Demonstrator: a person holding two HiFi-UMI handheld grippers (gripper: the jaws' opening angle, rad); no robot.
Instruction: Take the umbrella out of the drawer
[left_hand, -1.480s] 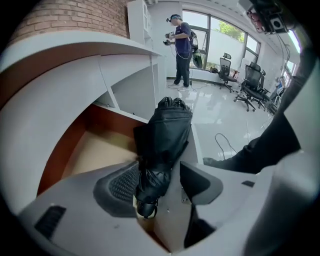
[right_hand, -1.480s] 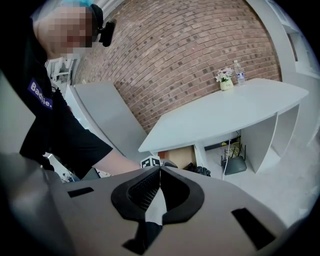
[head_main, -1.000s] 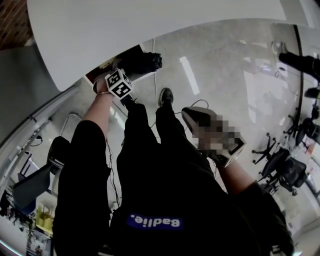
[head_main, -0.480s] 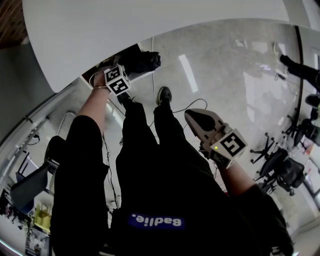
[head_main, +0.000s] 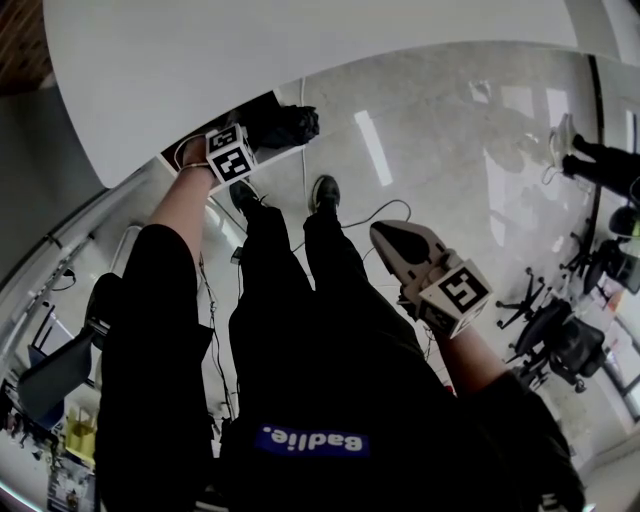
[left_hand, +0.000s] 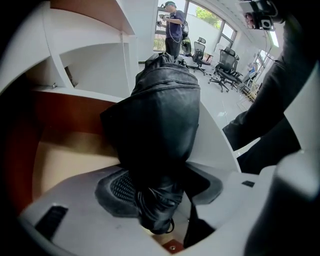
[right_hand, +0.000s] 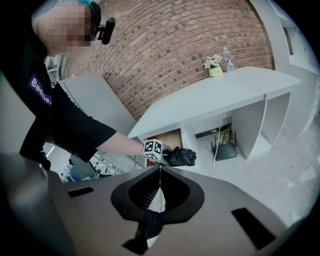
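Observation:
A folded black umbrella (left_hand: 160, 115) sticks up out of the open wood-lined drawer (left_hand: 60, 155) under the white desk (head_main: 300, 50). It lies between the jaws of my left gripper (left_hand: 160, 150), which points steeply down into the drawer. Those jaws have just been closing, but a gap still shows beside the umbrella's narrow end. From the right gripper view the umbrella (right_hand: 182, 156) juts out beside the left marker cube (right_hand: 153, 148). My right gripper (head_main: 385, 235) hangs over the floor, shut and empty.
A router (right_hand: 224, 150) with cables stands in the desk's lower shelf. A flower pot (right_hand: 215, 67) and a bottle (right_hand: 228, 59) sit on the desk. A cable (head_main: 375, 215) runs by my shoes (head_main: 330, 190). Office chairs (head_main: 560, 340) stand at the right; another person (left_hand: 172, 30) is far off.
The left marker cube has rolled a little and shifted slightly toward the drawer. The umbrella stays at the drawer's front. The right gripper has barely moved.

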